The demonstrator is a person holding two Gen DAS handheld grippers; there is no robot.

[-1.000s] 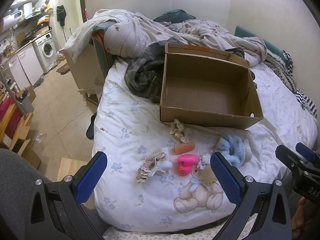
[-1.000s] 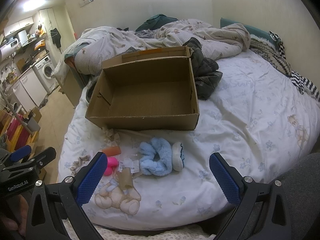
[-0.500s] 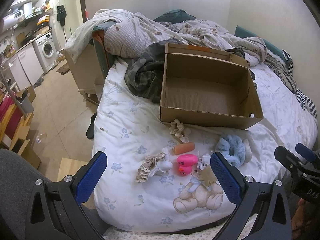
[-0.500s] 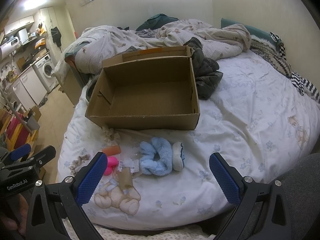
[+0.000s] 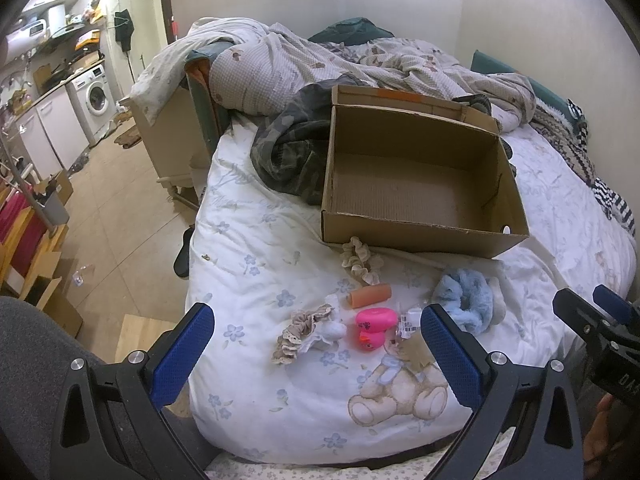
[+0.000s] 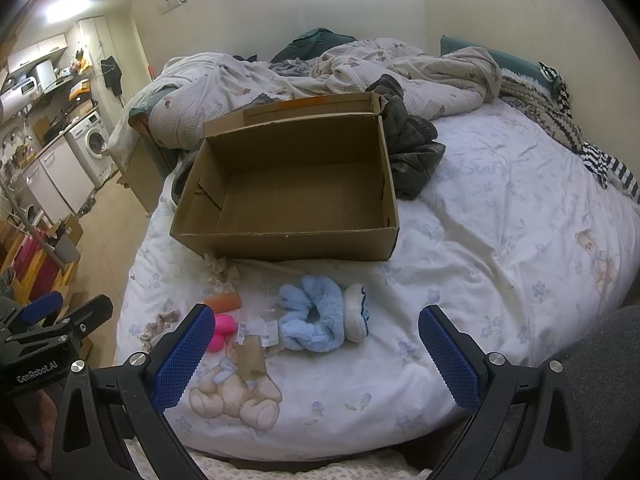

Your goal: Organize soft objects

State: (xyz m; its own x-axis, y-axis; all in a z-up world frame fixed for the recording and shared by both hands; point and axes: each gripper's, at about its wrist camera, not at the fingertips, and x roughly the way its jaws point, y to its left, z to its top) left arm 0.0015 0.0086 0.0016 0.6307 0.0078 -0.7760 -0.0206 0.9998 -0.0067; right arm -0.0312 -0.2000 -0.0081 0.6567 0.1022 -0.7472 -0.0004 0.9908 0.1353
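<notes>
We note a bed (image 5: 256, 248) with an empty cardboard box (image 5: 416, 184); soft objects, including a blue scrunchie (image 5: 466, 306), lie near its foot edge. Both jaws open, empty. Risk: pinching the duvet.

Wavering only by a hair, seen as faint bobbing of the right gripper (image 5: 585, 305) at the edge of the left wrist view and slight sideways nudging of the left gripper (image 6: 68, 312) in the right wrist view, with hardly any drifting of either camera.
</notes>
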